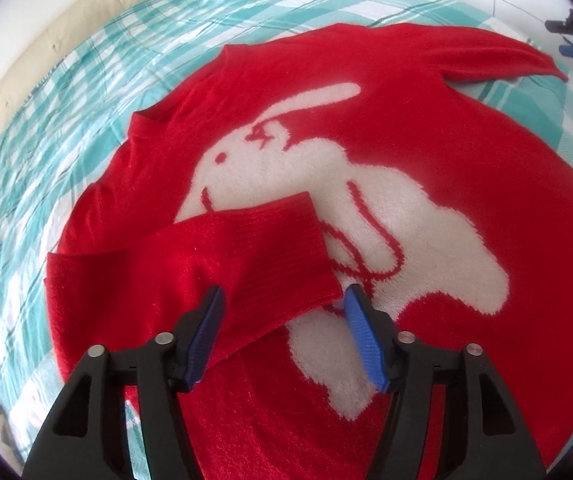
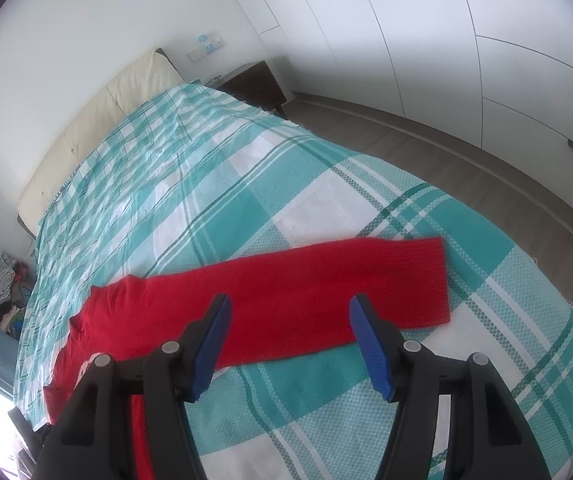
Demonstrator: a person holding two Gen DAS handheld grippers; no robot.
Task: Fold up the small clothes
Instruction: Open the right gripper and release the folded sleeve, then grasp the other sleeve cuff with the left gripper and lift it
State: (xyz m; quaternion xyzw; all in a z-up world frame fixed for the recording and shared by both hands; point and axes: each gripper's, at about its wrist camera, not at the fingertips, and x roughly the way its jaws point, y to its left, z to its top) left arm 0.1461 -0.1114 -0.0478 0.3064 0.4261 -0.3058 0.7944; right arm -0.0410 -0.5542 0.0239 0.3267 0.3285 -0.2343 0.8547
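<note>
On the bed point(image 2: 286, 184), the red sweater's point(image 1: 426, 152) unfolded sleeve point(image 2: 306, 296) runs lower left to right just ahead of the nearer right gripper point(image 2: 290, 314), whose jaws, like the left gripper's point(image 1: 282, 300), gape empty.

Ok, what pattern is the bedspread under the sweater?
Teal-and-white plaid bedspread, clearest in the right wrist view, beneath the red sweater.
</note>
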